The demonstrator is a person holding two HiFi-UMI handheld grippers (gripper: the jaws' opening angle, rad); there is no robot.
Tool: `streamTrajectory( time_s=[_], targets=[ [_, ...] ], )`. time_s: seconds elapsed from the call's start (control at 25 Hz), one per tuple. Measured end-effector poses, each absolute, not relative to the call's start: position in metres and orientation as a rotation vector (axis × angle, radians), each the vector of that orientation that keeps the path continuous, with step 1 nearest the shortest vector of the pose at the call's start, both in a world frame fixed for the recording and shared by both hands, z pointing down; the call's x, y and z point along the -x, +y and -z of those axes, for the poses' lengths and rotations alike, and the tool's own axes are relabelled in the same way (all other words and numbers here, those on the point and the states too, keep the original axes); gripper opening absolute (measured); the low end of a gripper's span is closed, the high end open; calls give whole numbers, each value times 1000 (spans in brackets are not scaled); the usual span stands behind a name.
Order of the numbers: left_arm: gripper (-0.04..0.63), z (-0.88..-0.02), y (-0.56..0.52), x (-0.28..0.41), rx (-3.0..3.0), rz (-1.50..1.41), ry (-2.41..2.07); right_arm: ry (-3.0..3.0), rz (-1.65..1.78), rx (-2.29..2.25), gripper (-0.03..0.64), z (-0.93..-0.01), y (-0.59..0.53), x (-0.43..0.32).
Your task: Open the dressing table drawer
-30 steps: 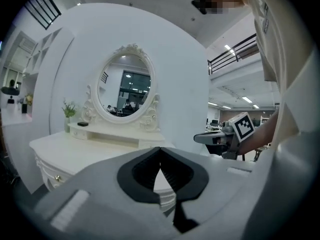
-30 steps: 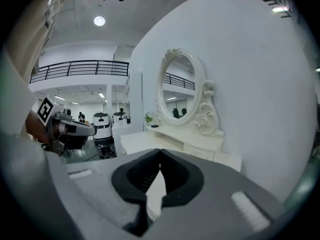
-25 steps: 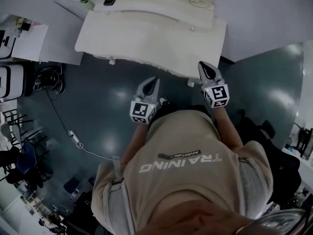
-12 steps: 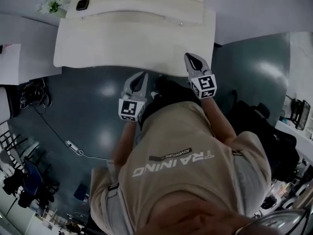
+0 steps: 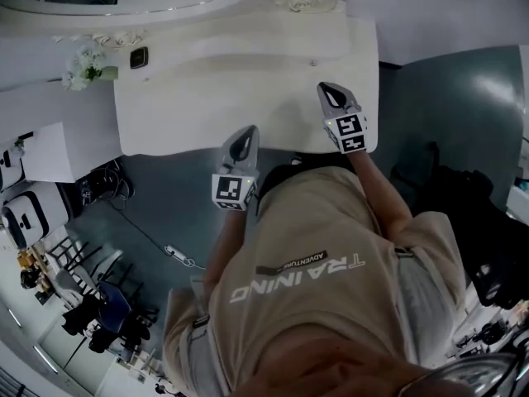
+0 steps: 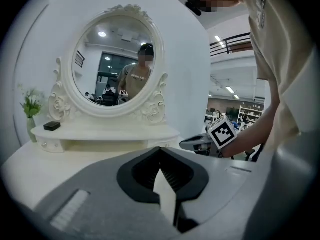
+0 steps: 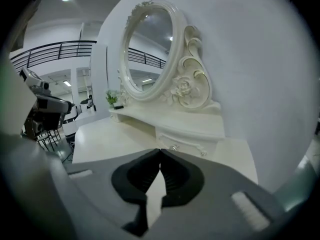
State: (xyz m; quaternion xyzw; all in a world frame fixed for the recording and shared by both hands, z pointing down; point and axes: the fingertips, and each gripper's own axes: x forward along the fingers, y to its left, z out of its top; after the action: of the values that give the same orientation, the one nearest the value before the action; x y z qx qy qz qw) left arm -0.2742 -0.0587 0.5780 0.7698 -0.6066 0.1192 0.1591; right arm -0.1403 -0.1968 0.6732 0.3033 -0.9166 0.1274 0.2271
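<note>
The white dressing table (image 5: 190, 106) fills the top of the head view, with an oval mirror (image 6: 117, 66) above a raised shelf. A small drawer (image 7: 186, 142) with two knobs sits in that shelf, straight ahead of my right gripper (image 7: 160, 151). My right gripper (image 5: 328, 90) hovers over the right part of the tabletop, shut and holding nothing. At the table's front edge near the middle is my left gripper (image 5: 246, 136), (image 6: 160, 150), jaws together and empty. From the left gripper view, the right gripper (image 6: 200, 144) shows at the right.
A small vase of flowers (image 5: 87, 63) and a flat black object (image 5: 139, 57) stand on the shelf's left end. White cabinets (image 5: 50, 151) stand left of the table. A cable (image 5: 178, 255) lies on the dark floor. A wall runs behind the mirror.
Both grippers have moved forward and down from the floor side to over the tabletop, the right one further in. The table has come closer. Both jaws stayed shut.
</note>
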Motion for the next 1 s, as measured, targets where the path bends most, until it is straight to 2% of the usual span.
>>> streamTrajectory(
  time_s=[0.2, 0.28, 0.32, 0.6, 1.0],
  targets=[
    [8, -590, -116, 248, -2232, -342, -1636, -2525, -445, -896, 13, -698, -238, 140],
    [8, -594, -129, 234, -2250, -343, -1576, -2516, -498, -950, 99, -700, -248, 139],
    [8, -595, -135, 230, -2258, -346, -1555, -2506, -525, -977, 104, -702, -253, 139],
    [8, -599, -160, 227, -2311, -361, -1444, -2420, -588, -1087, 106, -716, -271, 149],
    [8, -597, -163, 259, -2414, -359, -1309, -2283, -603, -1273, 107, -717, -279, 163]
  ],
)
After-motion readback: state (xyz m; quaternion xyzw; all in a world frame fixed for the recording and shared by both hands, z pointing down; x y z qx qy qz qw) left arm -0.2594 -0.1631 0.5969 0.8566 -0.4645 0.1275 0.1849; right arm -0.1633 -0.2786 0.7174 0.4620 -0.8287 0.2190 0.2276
